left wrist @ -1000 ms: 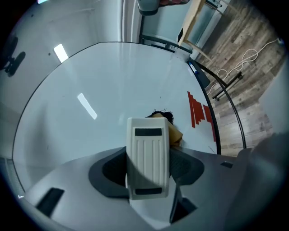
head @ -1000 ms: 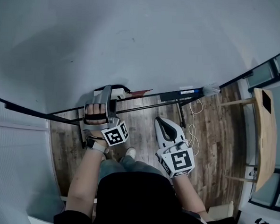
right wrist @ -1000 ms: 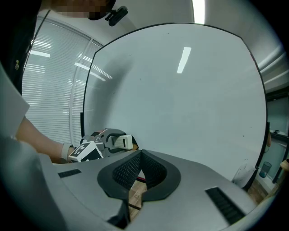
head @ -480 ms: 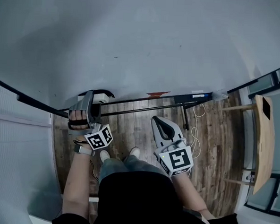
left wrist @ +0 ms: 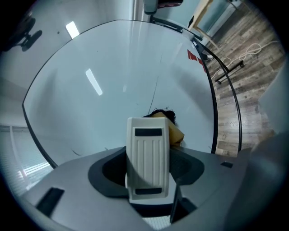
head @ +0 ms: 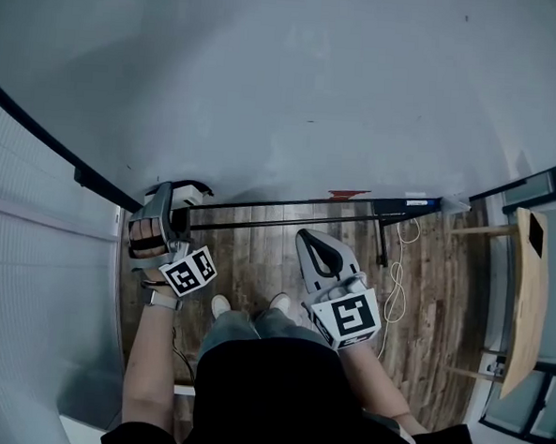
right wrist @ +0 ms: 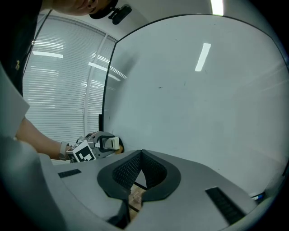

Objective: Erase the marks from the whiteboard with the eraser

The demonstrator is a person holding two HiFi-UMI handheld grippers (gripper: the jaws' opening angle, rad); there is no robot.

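The eraser [left wrist: 148,155] is in the lower middle of the left gripper view, pinched by the left hand-held gripper [head: 163,214]. Its yellow pad seems to lie against the whiteboard [left wrist: 99,85], just below a thin dark stroke [left wrist: 155,92]. If the pad tilts or the pressure drops, I think it may slide over marks and leave them. The right hand-held gripper [right wrist: 141,176] is pressed together and holds nothing.

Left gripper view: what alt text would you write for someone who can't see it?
Jaws clamp a white ribbed eraser, its tan pad at a small dark scribble on a mostly clean whiteboard. Wooden floor shows at the right edge.
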